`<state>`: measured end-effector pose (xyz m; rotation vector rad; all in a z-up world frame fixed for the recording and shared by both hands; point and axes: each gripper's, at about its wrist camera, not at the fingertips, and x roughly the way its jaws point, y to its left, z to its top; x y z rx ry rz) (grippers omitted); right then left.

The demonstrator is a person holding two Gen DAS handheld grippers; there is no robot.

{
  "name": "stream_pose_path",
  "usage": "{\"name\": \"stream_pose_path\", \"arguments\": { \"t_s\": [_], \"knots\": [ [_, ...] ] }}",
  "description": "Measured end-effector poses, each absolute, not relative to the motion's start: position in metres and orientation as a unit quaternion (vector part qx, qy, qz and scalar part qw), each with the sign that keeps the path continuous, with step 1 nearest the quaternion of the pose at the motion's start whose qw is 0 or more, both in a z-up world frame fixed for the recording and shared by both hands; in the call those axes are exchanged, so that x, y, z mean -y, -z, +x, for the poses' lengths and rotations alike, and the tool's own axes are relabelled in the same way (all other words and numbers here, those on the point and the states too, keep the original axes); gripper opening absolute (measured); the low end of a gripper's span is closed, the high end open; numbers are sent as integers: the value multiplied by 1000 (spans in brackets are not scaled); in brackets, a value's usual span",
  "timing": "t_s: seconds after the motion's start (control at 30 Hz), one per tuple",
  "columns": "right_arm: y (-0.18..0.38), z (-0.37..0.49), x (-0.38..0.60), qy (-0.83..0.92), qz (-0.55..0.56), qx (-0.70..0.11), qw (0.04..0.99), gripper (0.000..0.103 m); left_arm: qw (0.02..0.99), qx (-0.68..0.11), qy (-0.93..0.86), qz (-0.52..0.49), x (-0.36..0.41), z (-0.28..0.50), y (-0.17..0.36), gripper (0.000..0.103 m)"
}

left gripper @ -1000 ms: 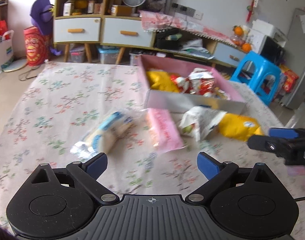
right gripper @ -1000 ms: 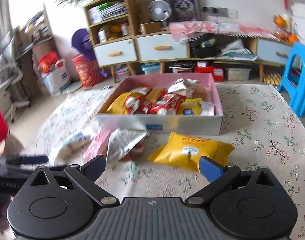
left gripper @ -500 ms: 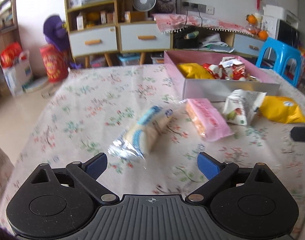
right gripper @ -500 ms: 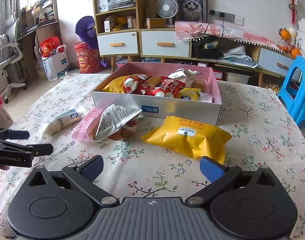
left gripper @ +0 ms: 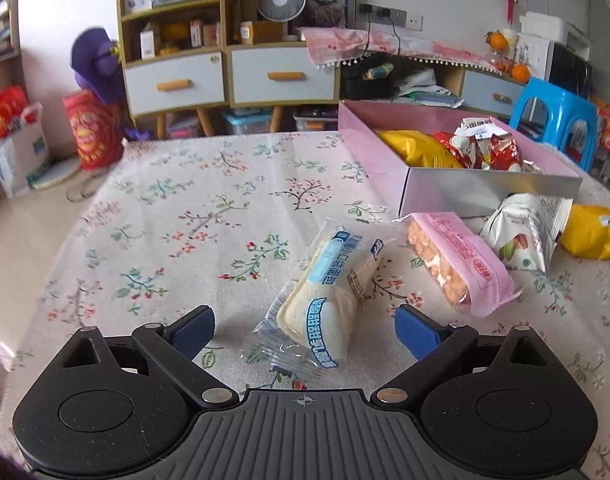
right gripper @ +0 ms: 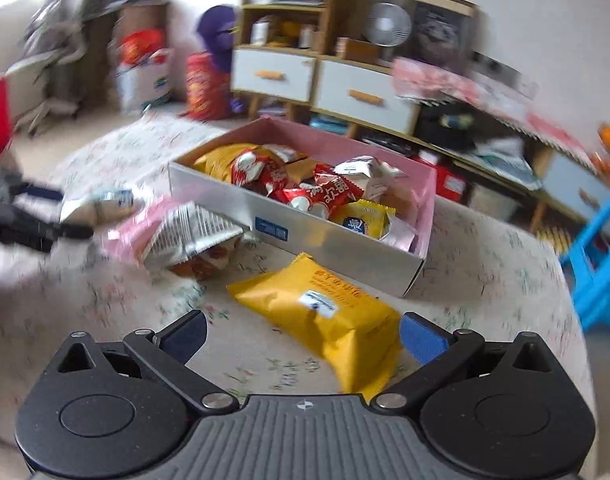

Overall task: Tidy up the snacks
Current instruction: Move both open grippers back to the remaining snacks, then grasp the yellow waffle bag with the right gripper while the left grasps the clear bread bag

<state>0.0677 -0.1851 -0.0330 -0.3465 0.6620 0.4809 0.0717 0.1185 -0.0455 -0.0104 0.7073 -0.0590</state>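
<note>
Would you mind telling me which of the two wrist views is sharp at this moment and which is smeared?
Left wrist view: sharp, print on the bread packet legible, fisheye bending the cabinet. Right wrist view: motion-smeared, worst at the edges, tablecloth pattern streaked, yellow bag still recognisable between the open right tool.

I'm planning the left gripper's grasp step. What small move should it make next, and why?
Probably ease forward and down, then close. The left gripper is open, and the white bread packet lies flat on the tablecloth between its fingers, untouched, outside the pink box.
</note>
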Motion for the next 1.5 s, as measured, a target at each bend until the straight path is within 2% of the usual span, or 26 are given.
{"name": "stream_pose_path", "arguments": {
  "t_s": [0.17, 0.37, 0.7, 1.1, 1.3, 1.5],
  "knots": [
    [45, 85, 195, -236, -195, -343, 888, 94, 935, -351, 44, -31, -122, 77, 46, 97],
    [59, 95, 195, -240, -175, -369, 881, 94, 932, -355, 63, -28, -114, 79, 45, 96],
    [46, 77, 182, -310, -136, -374, 863, 94, 928, -363, 84, -22, -104, 74, 41, 88],
    [45, 85, 183, -272, -190, -359, 872, 93, 931, -361, 40, -46, -109, 84, 40, 88],
    [50, 96, 174, -248, -217, -338, 881, 93, 931, -361, 25, -50, -105, 88, 41, 79],
    [53, 102, 160, -246, -240, -327, 880, 91, 931, -361, 15, -41, -99, 89, 40, 63]
  ]
}}
